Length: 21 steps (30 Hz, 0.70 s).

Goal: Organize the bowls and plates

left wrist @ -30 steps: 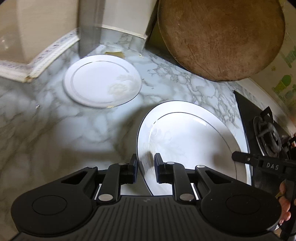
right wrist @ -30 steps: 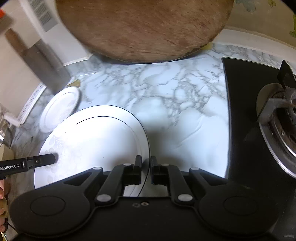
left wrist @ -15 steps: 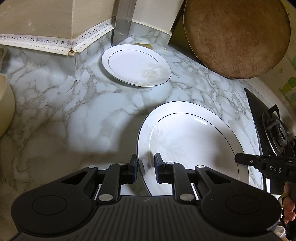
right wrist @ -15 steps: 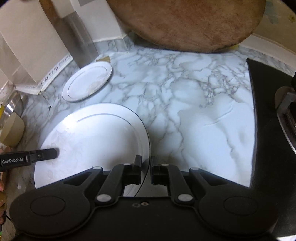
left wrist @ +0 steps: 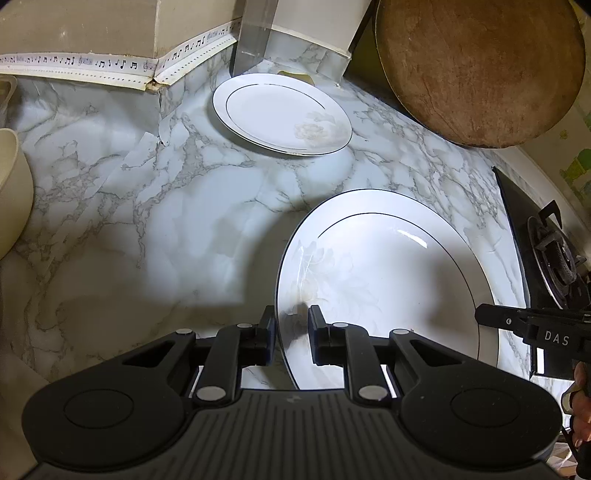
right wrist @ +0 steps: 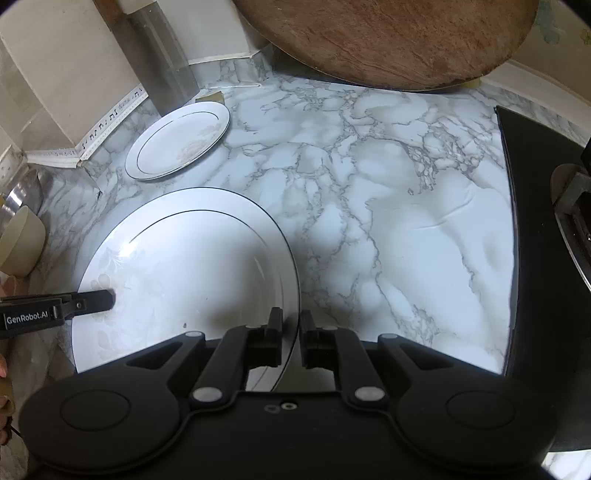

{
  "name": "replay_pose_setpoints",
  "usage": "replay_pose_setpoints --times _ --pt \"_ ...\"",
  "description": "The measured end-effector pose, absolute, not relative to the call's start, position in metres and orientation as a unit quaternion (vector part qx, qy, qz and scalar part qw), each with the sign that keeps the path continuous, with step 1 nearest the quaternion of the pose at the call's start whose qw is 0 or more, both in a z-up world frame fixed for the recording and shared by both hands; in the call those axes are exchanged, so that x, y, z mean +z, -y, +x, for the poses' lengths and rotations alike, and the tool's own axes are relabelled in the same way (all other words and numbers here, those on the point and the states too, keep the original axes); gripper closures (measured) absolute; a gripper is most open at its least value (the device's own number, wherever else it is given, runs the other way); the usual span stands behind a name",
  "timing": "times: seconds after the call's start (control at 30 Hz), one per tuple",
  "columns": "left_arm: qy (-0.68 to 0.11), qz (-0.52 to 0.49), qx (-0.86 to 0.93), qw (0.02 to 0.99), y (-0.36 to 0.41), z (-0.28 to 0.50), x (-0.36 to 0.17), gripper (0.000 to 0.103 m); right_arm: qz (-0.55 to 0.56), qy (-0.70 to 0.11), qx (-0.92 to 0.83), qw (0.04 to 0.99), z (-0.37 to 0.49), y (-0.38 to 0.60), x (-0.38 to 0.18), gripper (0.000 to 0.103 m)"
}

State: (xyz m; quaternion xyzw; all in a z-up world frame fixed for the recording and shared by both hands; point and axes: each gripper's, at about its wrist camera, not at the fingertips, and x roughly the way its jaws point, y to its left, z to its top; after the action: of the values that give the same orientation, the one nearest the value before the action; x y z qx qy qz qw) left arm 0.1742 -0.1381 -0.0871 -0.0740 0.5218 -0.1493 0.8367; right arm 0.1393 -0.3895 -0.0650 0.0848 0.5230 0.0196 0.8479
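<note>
A large white plate [left wrist: 388, 280] with a thin dark ring and a faint flower is held above the marble counter by both grippers. My left gripper [left wrist: 291, 321] is shut on its left rim. My right gripper [right wrist: 291, 325] is shut on its right rim; the plate also shows in the right wrist view [right wrist: 184, 273]. A smaller white plate [left wrist: 280, 112] of the same pattern lies on the counter at the back, near the wall corner, and shows in the right wrist view too [right wrist: 179, 146].
A round wooden board [left wrist: 480, 70] leans against the back wall. A black gas hob [left wrist: 546, 243] is at the right. A cream bowl [left wrist: 11, 192] stands at the left, with a metal bowl [right wrist: 22, 192] behind it. A grey upright post [left wrist: 255, 33] stands in the corner.
Both grippers have pulled back and up with the large plate. The small plate and the wall corner now sit farther off, and the cream bowl has come into view at the left.
</note>
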Motion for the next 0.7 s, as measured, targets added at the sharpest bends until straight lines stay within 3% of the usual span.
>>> replay_pose_setpoints --times 0.7 --pt "-0.455 -0.051 -0.148 0.877 0.124 0.167 -0.045 0.084 0.032 -0.445 0.014 0.895 0.125 0.384 0.009 0.091"
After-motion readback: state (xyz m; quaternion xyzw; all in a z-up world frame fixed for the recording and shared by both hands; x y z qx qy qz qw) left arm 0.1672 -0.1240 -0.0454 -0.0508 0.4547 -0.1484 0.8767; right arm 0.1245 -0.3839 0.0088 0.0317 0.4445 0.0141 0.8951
